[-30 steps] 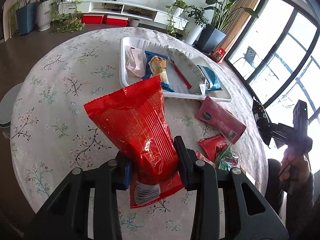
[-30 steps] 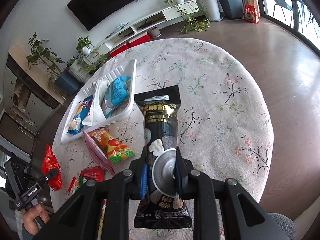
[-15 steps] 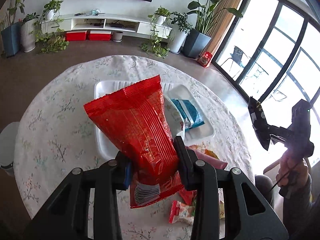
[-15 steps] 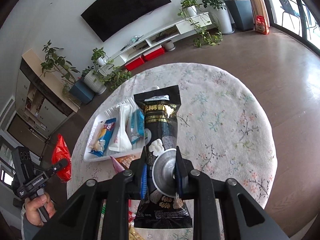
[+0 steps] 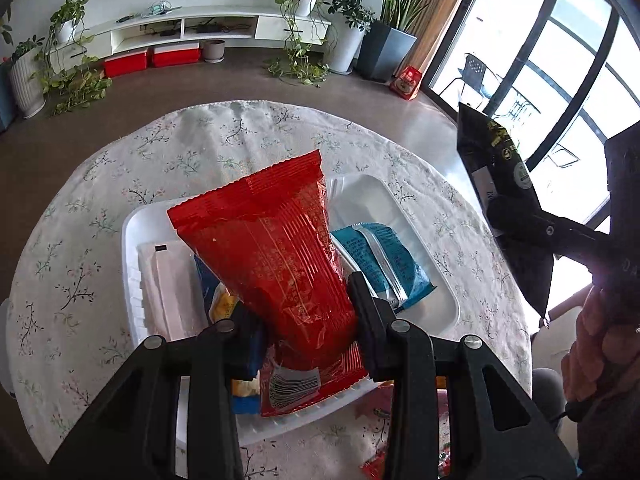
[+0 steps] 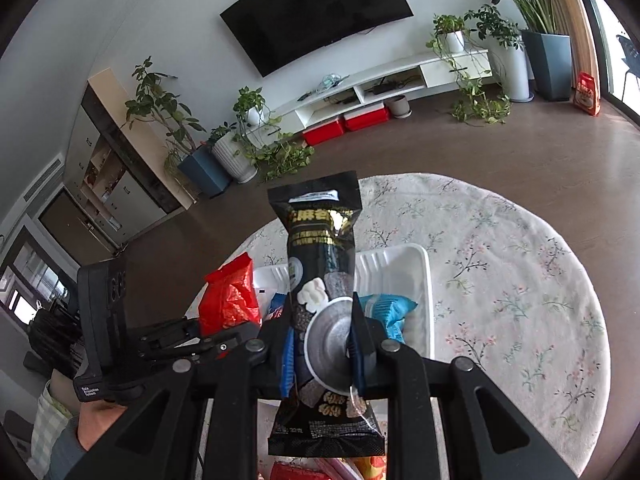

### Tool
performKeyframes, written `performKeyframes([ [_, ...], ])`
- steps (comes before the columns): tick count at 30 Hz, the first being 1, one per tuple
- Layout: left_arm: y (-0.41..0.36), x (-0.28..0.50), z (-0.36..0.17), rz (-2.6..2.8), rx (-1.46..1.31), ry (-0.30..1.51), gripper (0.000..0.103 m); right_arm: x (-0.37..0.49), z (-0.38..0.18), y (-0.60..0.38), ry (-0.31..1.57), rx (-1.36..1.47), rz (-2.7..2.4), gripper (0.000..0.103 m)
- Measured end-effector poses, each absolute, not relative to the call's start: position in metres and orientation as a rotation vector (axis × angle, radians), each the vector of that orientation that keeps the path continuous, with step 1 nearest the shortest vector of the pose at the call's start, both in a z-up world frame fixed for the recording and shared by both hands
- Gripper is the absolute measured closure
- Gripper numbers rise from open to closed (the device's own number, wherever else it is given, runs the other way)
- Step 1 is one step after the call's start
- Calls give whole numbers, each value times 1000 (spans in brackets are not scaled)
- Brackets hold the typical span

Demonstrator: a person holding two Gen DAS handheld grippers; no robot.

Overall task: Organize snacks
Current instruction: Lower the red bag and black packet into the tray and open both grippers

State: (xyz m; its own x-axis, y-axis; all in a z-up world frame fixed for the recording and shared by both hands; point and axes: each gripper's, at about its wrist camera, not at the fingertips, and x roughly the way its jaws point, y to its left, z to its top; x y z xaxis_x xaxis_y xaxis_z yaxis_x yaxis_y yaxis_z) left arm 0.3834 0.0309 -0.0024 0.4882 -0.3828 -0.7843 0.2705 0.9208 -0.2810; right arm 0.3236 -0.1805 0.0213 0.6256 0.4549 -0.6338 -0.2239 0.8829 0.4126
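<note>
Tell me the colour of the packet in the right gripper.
Black packet, with gold lettering; clearest in the right wrist view.

A round desk under a white floral tablecloth (image 5: 100,208); behind it a black wall-mounted television (image 6: 316,16), a long white low cabinet (image 6: 384,76), two red storage boxes (image 6: 344,124), potted green plants (image 5: 344,20)

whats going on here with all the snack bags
A person is sorting snacks with a gripper in each hand. The left gripper is clamped on a red snack bag, held above the white tray on the round table. The right gripper holds a black snack packet upright near the same tray. A blue packet and a few others already lie in the tray.
</note>
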Motion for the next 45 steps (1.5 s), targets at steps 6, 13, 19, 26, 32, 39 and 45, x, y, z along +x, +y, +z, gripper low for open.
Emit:
performKeyframes([
  [6,28,394,-37,-398,-117,1043,69,352,-16,-163,895,265,388,79],
  [13,16,402,-57,-395,-78,1068,69,373,-52,-149,978,246,366,79],
  [19,13,408,-74,-378,-53,1104,67,379,-68,-146,1003,239,347,79],
  [26,15,414,-79,-365,-65,1092,67,381,-73,-141,1002,207,350,79],
  [32,18,412,-77,-344,-73,1089,54,381,-75,-140,996,189,351,78],
  [39,18,408,-69,-332,-69,1064,40,378,-72,-140,985,182,348,69],
  [45,18,401,-64,-340,-80,1046,36,375,-64,-144,964,186,351,66],
])
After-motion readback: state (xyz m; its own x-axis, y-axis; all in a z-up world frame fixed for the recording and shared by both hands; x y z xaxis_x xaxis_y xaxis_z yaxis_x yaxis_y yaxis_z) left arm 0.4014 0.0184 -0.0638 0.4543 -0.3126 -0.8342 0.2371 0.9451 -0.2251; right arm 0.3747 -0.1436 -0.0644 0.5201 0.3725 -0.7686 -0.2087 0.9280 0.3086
